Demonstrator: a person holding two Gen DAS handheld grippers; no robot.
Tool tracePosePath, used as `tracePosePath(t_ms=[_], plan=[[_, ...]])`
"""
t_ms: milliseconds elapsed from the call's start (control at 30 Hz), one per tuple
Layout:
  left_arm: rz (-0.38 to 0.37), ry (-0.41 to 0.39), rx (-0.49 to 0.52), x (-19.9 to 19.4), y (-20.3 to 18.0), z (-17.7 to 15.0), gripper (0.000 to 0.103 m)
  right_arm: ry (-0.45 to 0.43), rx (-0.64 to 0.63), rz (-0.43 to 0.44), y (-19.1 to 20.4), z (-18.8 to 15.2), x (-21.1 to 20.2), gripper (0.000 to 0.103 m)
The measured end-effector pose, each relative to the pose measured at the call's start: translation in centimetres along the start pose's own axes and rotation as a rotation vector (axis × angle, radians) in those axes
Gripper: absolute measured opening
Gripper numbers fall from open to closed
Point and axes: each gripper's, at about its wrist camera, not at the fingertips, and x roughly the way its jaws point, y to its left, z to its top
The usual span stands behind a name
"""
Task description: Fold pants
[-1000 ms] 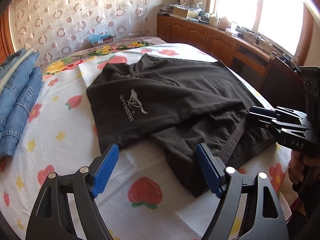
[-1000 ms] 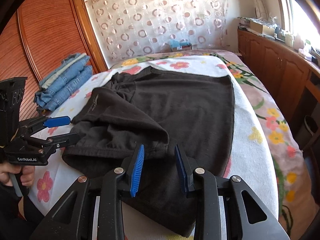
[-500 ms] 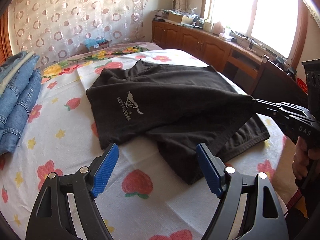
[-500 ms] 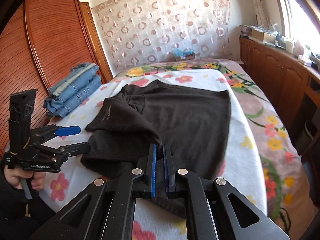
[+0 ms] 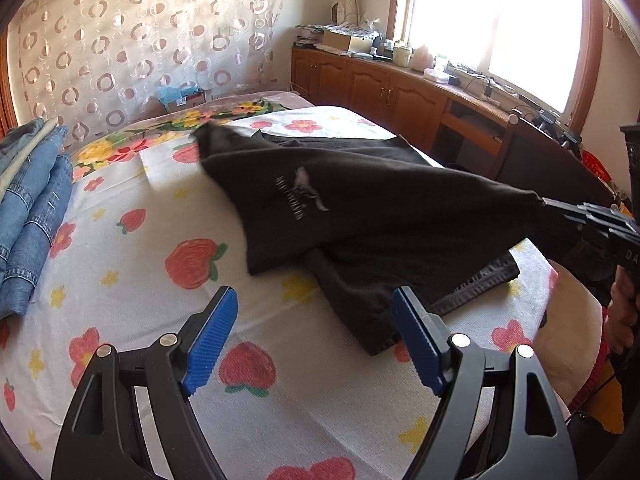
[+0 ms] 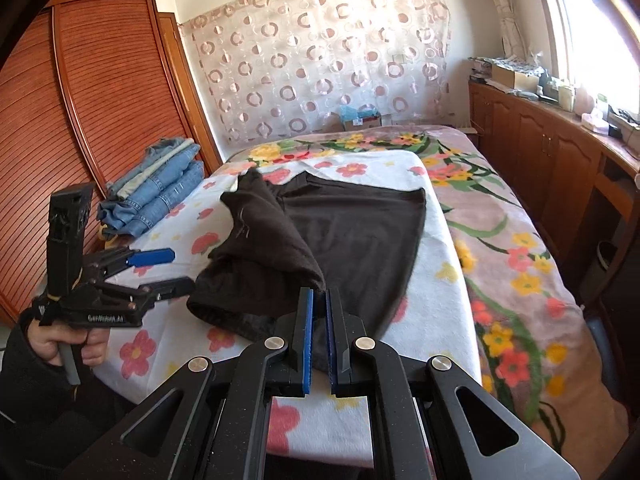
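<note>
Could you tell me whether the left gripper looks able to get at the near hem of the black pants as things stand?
Probably yes: the left gripper is open, the black pants hem lies just beyond its right finger on the bedspread, nothing between; the right gripper pinches another part.

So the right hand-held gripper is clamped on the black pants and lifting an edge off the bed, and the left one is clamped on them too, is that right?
Not quite. The left hand-held gripper is open, holding nothing, as the left wrist view shows. The right hand-held gripper is indeed clamped on the black pants, lifting an edge off the bed.
</note>
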Motion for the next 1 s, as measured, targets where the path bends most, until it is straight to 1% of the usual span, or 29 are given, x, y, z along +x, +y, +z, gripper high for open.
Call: tracePosePath(t_ms=[200, 300, 400, 533, 600, 667, 733, 767, 933, 1000], plan=[[-0.001, 0.014, -0.01, 0.8, 0.0, 0.1, 0.08, 0.079, 0.035, 0.0, -0.4, -1.8, 1.6, 0.006], [0.0, 0.025, 0.0, 1.2, -0.3, 0.0, 0.08, 0.113, 0.04, -0.013, -0.7, -2.5, 2.9, 0.006], [0.007, 0.038, 0.006, 1.6, -0.4, -0.2, 0.08, 0.122, 0.042, -0.022, -1.0, -2.3, 3.2, 0.006], [0.011, 0.051, 0.005, 2.0, -0.4, -0.4, 0.08, 0.11, 0.048, -0.028, -1.0, -2.1, 3.1, 0.006], [0.011, 0.049, 0.003, 2.0, -0.3, -0.4, 0.08, 0.097, 0.04, -0.028, -0.9, -2.1, 2.6, 0.011], [0.014, 0.044, 0.002, 1.8, -0.4, -0.4, 0.08, 0.084, 0.029, -0.048, -0.9, -2.0, 2.2, 0.012], [0.015, 0.039, -0.001, 1.6, -0.3, -0.4, 0.08, 0.073, 0.025, -0.059, -0.9, -1.9, 1.9, 0.017], [0.016, 0.035, -0.003, 1.4, -0.2, -0.3, 0.08, 0.068, 0.021, -0.061, -0.8, -1.9, 1.9, 0.021], [0.03, 0.009, -0.017, 0.4, 0.5, -0.2, 0.08, 0.036, -0.002, -0.052, -0.4, -1.3, 1.9, 0.025], [0.041, -0.004, -0.024, -0.1, 1.1, -0.1, 0.08, 0.022, -0.021, -0.029, 0.2, -0.7, 2.4, 0.027]])
